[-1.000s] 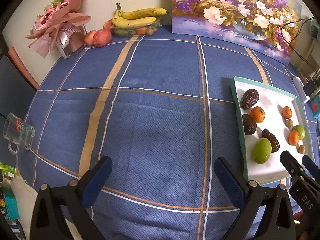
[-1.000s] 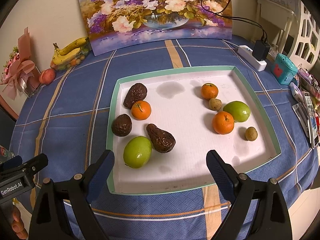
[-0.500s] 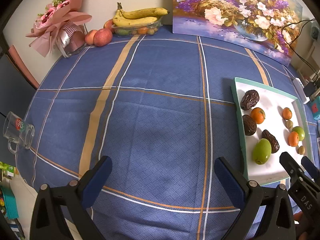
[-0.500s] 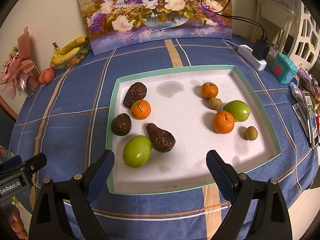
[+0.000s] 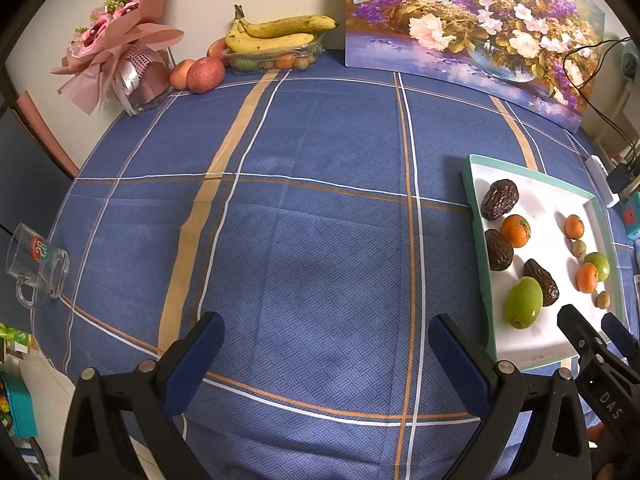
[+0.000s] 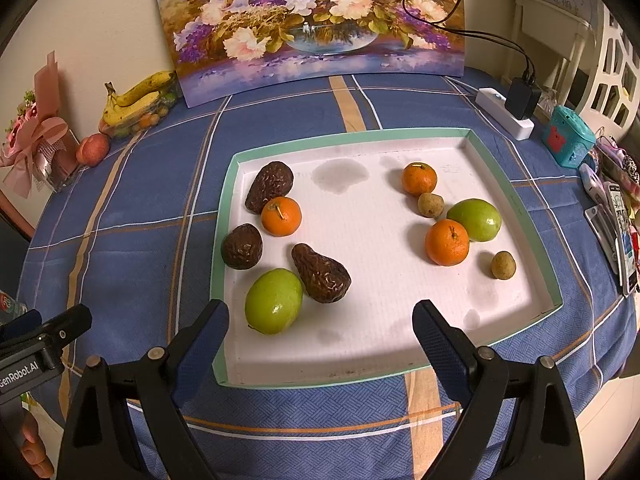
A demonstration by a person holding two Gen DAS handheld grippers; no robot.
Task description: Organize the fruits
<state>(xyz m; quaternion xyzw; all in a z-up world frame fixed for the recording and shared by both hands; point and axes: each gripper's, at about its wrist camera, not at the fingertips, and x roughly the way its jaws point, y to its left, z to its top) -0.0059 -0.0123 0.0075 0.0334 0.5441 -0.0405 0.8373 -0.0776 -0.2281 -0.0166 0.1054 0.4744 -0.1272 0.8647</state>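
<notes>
Fruit fills the white tray at centre frame: three wrinkled dark fruits, three oranges, two green fruits, two small brown ones, possibly longans. Right gripper and left gripper both gape, holding nothing.

Fruits lie in tray (right side of table); bananas behind, against wall.

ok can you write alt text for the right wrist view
A white shallow tray with a mint-green rim sits on a blue plaid tablecloth, holding three wrinkled brown fruits, three oranges, two green fruits and two small tan round ones. The open right claw hovers at its near edge, empty. A floral painting leans on the wall behind.
</notes>
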